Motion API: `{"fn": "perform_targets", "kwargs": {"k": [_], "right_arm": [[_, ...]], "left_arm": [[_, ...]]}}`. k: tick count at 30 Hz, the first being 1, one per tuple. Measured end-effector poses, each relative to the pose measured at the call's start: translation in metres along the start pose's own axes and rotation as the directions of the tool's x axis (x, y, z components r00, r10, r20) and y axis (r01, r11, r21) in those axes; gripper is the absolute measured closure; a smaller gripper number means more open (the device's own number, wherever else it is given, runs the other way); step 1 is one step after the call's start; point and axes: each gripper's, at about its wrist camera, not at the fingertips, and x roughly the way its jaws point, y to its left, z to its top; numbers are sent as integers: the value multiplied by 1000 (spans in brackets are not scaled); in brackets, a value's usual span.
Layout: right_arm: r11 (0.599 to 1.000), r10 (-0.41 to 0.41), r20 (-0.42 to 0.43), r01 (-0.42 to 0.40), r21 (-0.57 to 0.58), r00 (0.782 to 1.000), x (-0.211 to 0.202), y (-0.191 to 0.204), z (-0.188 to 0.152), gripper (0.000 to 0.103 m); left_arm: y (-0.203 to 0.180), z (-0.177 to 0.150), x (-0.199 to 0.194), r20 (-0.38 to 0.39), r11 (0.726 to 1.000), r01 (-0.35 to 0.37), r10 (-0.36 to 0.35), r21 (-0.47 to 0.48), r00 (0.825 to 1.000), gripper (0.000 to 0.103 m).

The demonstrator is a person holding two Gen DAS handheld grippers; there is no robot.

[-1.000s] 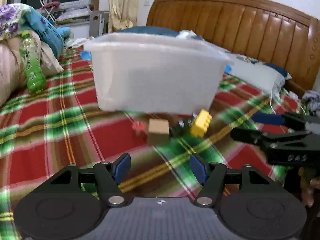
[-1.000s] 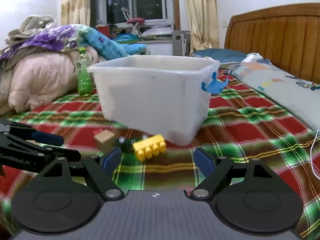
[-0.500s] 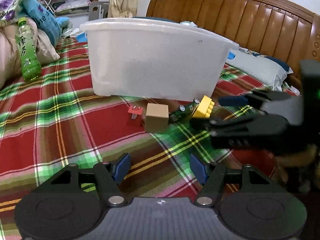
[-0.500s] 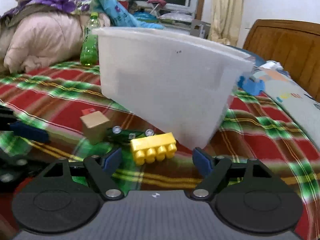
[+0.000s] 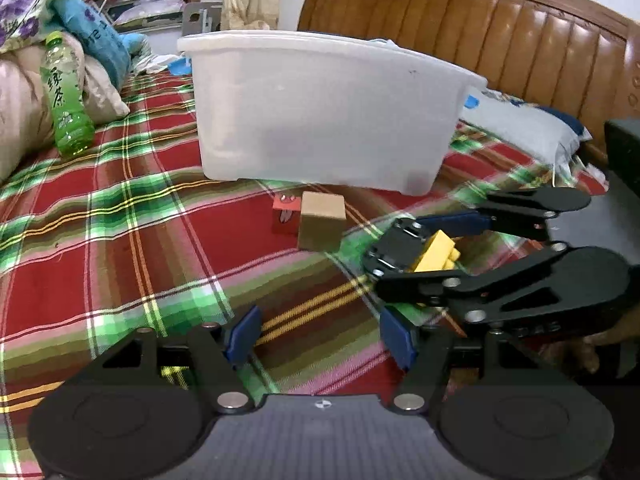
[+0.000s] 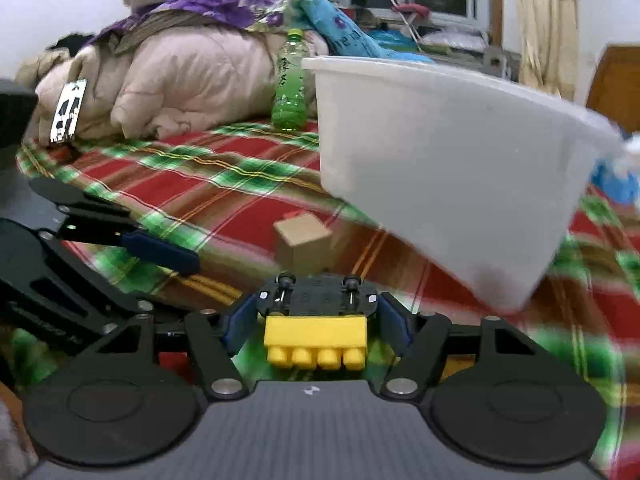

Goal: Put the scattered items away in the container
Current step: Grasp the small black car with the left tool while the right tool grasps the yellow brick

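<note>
A white plastic bin [image 5: 320,112] [image 6: 440,184] stands on the plaid bed. In front of it sit a tan cube [image 5: 322,220] [image 6: 304,240] and a small red block [image 5: 286,214]. My right gripper [image 6: 316,320] [image 5: 424,252] is closing. Its blue pads touch both ends of a black toy car [image 6: 316,294] [image 5: 394,250], which shows its underside. A yellow brick [image 6: 316,338] [image 5: 436,254] lies against the car between the pads. My left gripper [image 5: 320,336] hangs open and empty above the blanket, short of the cube. In the right wrist view the left gripper [image 6: 120,280] is at the left.
A green drink bottle [image 5: 66,100] [image 6: 290,84] leans on piled quilts [image 6: 180,80] at the left. The wooden headboard [image 5: 480,20] and a pillow [image 5: 520,128] lie behind and right of the bin. Plaid blanket [image 5: 140,240] stretches to the left of the toys.
My right gripper came in from the right, dropped over the toy car and yellow brick, and narrowed around them. The left gripper stayed nearly where it was, still open.
</note>
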Motion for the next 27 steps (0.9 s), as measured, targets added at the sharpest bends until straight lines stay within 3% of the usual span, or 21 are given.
{"fn": "perform_targets", "kwargs": {"k": [4, 6, 8, 14, 17, 21, 27], "right_arm": [[995, -94, -19, 93, -39, 995, -7, 15, 1, 34], [980, -192, -38, 189, -69, 981, -6, 19, 2, 22], [965, -254, -60, 249, -80, 965, -8, 19, 1, 21], [976, -217, -87, 219, 15, 972, -23, 10, -14, 18], [980, -199, -57, 199, 1, 978, -20, 10, -22, 26], [983, -183, -33, 184, -2, 982, -21, 11, -24, 51], [960, -280, -50, 279, -26, 959, -28, 7, -20, 51]], "left_arm": [[0, -5, -5, -2, 999, 26, -26, 32, 1000, 33], [2, -4, -7, -1, 999, 35, -35, 26, 999, 33], [3, -2, -8, 3, 999, 39, -39, 15, 999, 33], [-6, 5, -9, 33, 998, 65, -65, 28, 997, 33], [-13, 8, -9, 41, 997, 69, -71, 45, 997, 33], [-18, 9, -6, 35, 996, 77, -78, 47, 996, 33], [-25, 15, -4, 24, 992, 113, -115, 53, 993, 33]]}}
